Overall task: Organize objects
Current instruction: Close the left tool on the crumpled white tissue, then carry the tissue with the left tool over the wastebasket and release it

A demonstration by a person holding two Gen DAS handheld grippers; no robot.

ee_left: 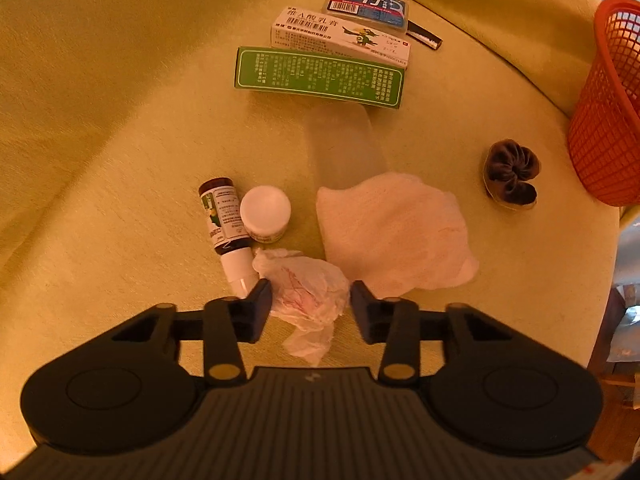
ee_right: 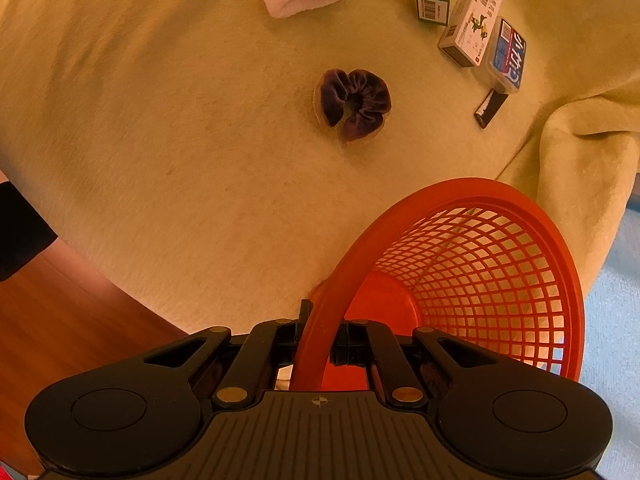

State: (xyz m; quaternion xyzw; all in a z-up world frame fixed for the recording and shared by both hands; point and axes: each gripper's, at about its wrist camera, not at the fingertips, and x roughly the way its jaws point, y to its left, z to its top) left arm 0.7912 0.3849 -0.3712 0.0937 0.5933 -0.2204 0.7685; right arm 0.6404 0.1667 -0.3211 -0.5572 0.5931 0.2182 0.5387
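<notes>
Left claw [ee_left: 310, 294]: I hold it spread wide around the crumpled tissue [ee_left: 308, 288], lower centre.
Right claw [ee_right: 318, 342]: clamped on the orange basket [ee_right: 560, 280] rim, lower right.
Next, I judge: pinch tissue, carry to basket.

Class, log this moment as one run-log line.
left gripper: open around crumpled tissue | right gripper: shut on basket rim
</notes>
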